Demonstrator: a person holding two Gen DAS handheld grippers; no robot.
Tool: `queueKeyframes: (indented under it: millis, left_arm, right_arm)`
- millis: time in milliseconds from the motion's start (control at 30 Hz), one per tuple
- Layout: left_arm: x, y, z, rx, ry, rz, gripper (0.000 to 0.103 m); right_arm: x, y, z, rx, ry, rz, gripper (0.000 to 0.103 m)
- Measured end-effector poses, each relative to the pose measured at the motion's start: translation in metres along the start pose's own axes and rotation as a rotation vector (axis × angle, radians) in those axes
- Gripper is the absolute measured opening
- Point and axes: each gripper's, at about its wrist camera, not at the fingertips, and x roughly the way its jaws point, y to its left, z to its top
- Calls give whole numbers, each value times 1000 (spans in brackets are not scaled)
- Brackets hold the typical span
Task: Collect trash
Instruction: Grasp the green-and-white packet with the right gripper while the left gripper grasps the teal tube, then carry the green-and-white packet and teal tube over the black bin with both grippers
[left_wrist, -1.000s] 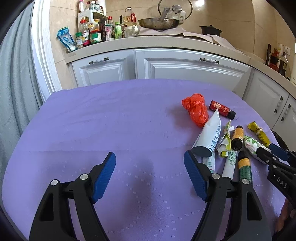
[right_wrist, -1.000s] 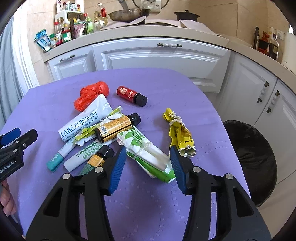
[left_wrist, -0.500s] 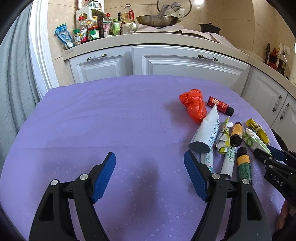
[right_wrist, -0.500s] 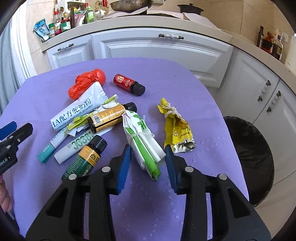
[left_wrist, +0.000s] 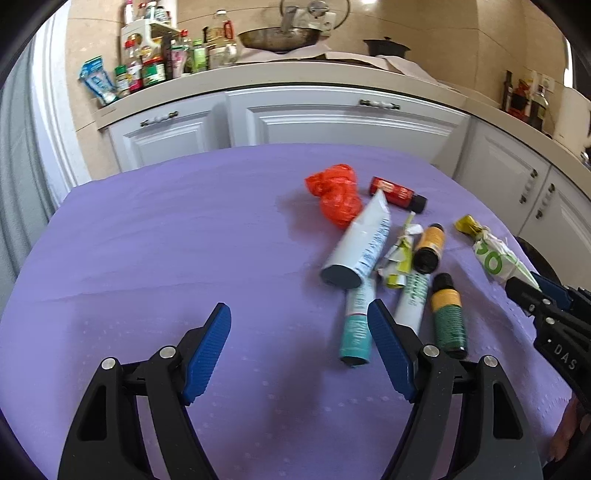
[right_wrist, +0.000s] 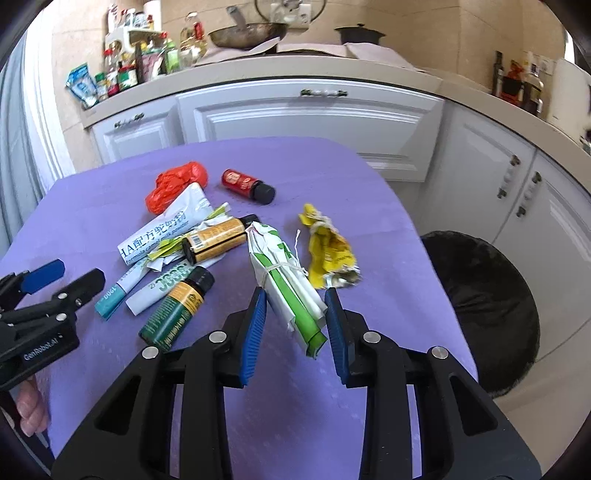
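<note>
Trash lies on the purple tablecloth (right_wrist: 332, 177): a red crumpled bag (right_wrist: 175, 184), a red bottle (right_wrist: 247, 184), a white tube (right_wrist: 162, 232), an amber bottle (right_wrist: 216, 240), a green bottle (right_wrist: 177, 306) and a yellow wrapper (right_wrist: 328, 251). My right gripper (right_wrist: 294, 295) is closing on a green and white tied packet (right_wrist: 284, 273), whose near end sits between the pads, tilted off the cloth. My left gripper (left_wrist: 298, 306) stands open over bare cloth, left of a teal-ended tube (left_wrist: 356, 325), with nothing between its fingers.
A bin lined with a black bag (right_wrist: 487, 302) stands on the floor past the table's right edge. White cabinets (right_wrist: 314, 118) and a crowded counter run behind the table. The left half of the cloth (left_wrist: 147, 240) is bare.
My right gripper narrowed around the green and white packet, which swung from lying crosswise to pointing away and tipped up. The left gripper drifted closer to the trash pile, still open.
</note>
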Motion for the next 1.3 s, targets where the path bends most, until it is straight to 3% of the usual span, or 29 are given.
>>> queueKeyframes:
  millis: [100,400,533,667,1300]
  left_arm:
    - [2,-7,-1,17,6,-8,74]
    - [11,-21,-3,60,50,-44,48]
    - [16,-24,-5,74,77,-67,20]
    - [15,-23,-6,64,79,-99,10]
    - [-31,-9,-16,28,26,-123,5]
  right_arm:
    - [-5,-9,-4,25,-10,-16,32]
    - [-9,-29,-12,80,-15,-34,32]
    - [-11,-32,-13,90,-17,-30,32]
    - [-12,-33,-14,93,-22,-31,32]
    - [-37,-36,-15,113,-75,-34,32]
